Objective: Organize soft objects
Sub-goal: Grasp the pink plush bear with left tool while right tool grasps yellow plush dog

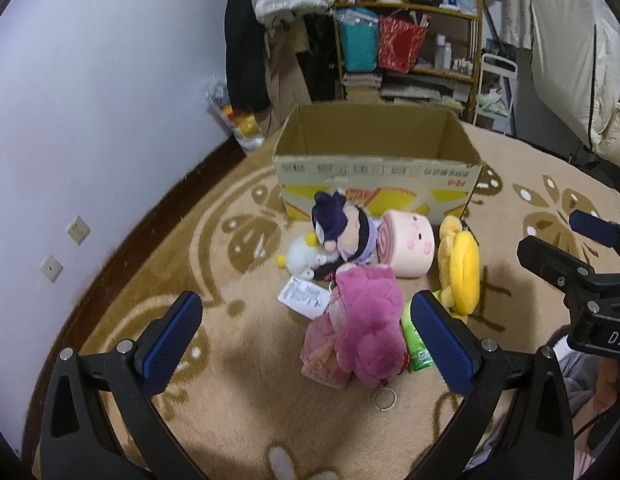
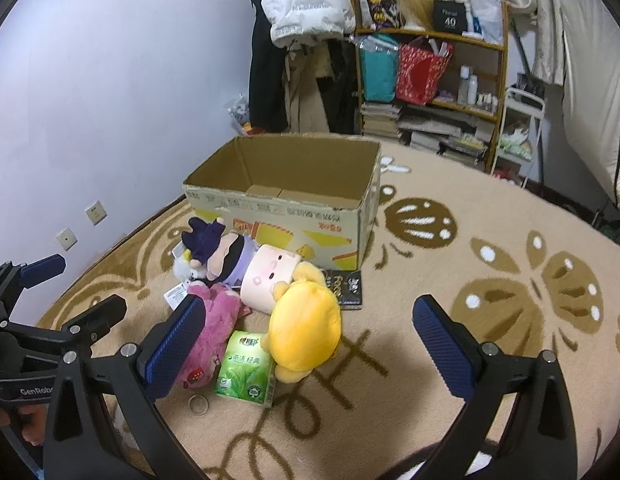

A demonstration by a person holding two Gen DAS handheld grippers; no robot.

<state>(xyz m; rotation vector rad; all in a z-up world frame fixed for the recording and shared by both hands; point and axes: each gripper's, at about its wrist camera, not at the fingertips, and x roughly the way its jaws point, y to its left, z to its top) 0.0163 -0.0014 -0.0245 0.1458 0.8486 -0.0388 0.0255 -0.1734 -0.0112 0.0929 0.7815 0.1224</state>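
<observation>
An open cardboard box (image 1: 374, 168) (image 2: 286, 208) stands on the patterned rug, with nothing seen inside. In front of it lies a pile of soft toys: a pink plush (image 1: 370, 324) (image 2: 216, 320), a yellow plush (image 1: 462, 268) (image 2: 306, 328), a pink roll-shaped plush (image 1: 410, 246) (image 2: 270, 276), a purple-hatted doll (image 1: 342, 232) (image 2: 222, 256) and a small white plush (image 1: 306, 256). A green tissue pack (image 1: 416, 344) (image 2: 246, 368) lies beside them. My left gripper (image 1: 306, 340) is open above the pink plush. My right gripper (image 2: 310, 344) is open above the yellow plush.
A metal key ring (image 1: 384, 398) (image 2: 199, 404) lies on the rug. A dark flat packet (image 2: 346, 286) lies beside the box. A shelf (image 1: 406, 40) with bags and books stands behind, next to hanging clothes. The wall (image 1: 90, 120) runs along the left.
</observation>
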